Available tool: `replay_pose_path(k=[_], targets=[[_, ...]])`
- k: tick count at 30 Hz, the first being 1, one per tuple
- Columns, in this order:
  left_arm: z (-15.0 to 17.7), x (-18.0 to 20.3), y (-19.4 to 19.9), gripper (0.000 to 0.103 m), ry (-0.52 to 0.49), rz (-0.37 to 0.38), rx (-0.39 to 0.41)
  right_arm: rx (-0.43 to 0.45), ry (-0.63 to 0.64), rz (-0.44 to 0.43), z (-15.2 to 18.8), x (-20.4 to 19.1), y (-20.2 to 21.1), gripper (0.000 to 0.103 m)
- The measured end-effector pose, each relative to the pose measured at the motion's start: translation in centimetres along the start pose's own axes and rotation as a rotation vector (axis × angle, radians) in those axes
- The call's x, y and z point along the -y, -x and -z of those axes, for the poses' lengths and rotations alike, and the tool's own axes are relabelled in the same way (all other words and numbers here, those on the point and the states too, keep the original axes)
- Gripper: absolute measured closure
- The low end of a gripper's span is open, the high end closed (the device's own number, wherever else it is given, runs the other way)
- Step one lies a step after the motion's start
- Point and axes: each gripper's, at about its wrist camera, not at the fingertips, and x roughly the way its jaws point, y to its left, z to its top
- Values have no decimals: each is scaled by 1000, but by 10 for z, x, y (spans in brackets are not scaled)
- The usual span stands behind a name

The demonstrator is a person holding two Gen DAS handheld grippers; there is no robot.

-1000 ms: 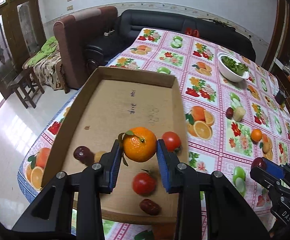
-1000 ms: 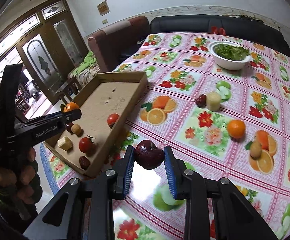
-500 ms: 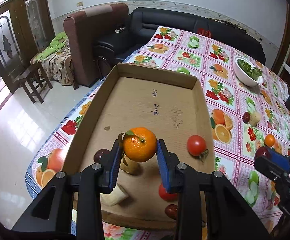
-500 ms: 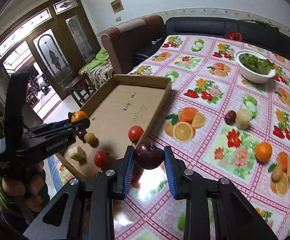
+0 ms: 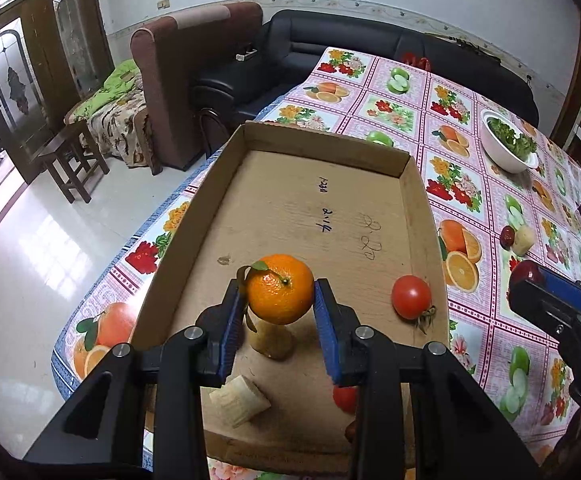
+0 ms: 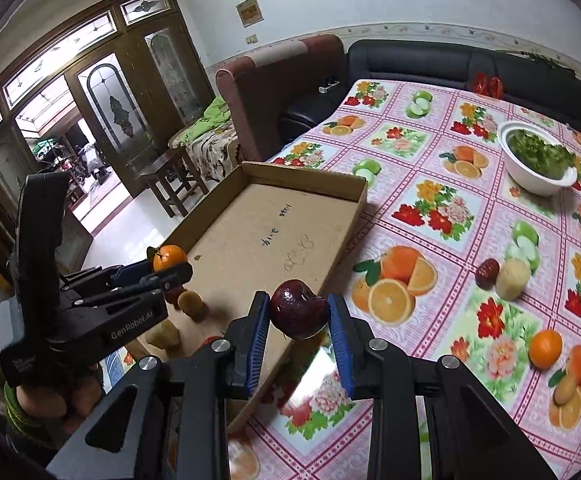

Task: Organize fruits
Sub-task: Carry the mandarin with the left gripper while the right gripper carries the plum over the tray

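Bright daylight from the glazed doors (image 6: 102, 120), floor glare, heavy fisheye edge warp, dark corners.

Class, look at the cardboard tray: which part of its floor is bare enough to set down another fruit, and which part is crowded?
The far half of the cardboard tray, around the handwriting up to the back wall, is bare. The near end is crowded: a red tomato by the right wall, a banana piece, a brown fruit and the left tool holding the orange.
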Motion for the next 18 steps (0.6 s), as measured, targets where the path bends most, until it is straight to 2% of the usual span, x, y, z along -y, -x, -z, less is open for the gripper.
replay_pose_path(k=[7, 11, 18], targets=[[-3, -4, -7, 70, 15, 15, -13, -14, 3, -6, -2, -2, -10, 73], [-11, -12, -14, 70, 47, 57, -39, -32, -1, -7, -3, 1, -21, 73], [-33, -31, -24, 70, 105, 72, -43, -36, 1, -42, -26, -4, -44, 73]])
